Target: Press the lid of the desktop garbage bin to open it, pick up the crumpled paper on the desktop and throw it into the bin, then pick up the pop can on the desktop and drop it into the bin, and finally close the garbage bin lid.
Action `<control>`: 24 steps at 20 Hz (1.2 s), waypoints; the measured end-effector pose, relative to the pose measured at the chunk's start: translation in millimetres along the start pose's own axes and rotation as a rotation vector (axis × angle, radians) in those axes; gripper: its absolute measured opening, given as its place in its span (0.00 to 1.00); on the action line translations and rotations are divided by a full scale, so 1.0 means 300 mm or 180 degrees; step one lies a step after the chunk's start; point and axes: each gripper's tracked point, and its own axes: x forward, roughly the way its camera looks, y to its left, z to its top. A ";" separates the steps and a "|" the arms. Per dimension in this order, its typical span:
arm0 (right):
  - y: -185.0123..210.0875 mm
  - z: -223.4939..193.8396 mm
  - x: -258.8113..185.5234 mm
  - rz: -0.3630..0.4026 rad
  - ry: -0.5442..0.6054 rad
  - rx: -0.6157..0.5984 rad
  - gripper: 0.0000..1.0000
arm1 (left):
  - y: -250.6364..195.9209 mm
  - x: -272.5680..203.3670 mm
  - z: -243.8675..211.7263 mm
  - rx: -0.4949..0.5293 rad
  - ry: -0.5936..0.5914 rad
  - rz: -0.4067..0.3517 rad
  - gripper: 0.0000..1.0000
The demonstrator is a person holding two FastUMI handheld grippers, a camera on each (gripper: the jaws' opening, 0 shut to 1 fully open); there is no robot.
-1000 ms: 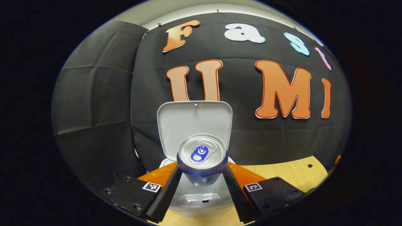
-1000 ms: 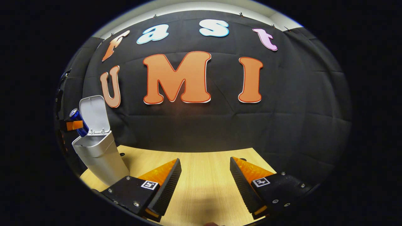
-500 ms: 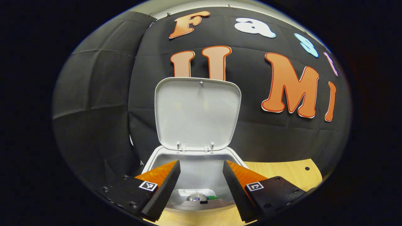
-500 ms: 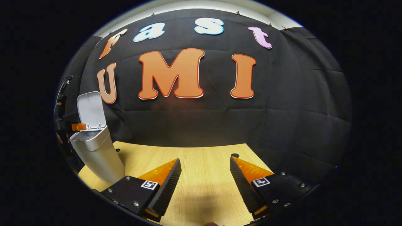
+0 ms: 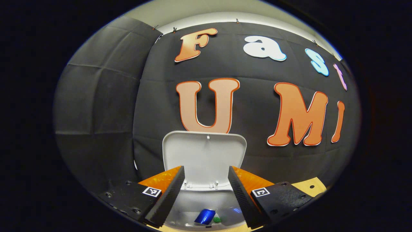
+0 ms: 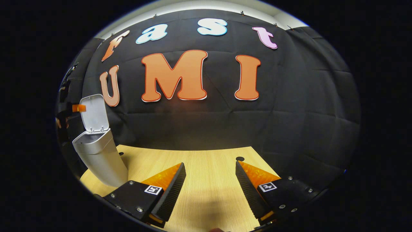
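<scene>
Black cloth backs a pale wooden counter (image 6: 209, 167), at whose far left corner stands the grey desktop garbage bin (image 6: 101, 158), its lid (image 5: 204, 158) upright so the mouth is free. The blue pop can (image 5: 205, 216) lies inside on the bin floor beside something small and green; closing the lid looks like the remaining step. Just above the mouth, the left tongs (image 5: 205, 188) gape wide, holding nothing. Over bare counter, well apart from the bin, the right tongs (image 6: 209, 187) are likewise wide and empty.
</scene>
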 end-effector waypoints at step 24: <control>-0.068 -0.029 -0.016 -0.0045 0.0049 0.0051 0.93 | 0.063 0.314 0.157 0.0176 0.0325 0.0057 0.87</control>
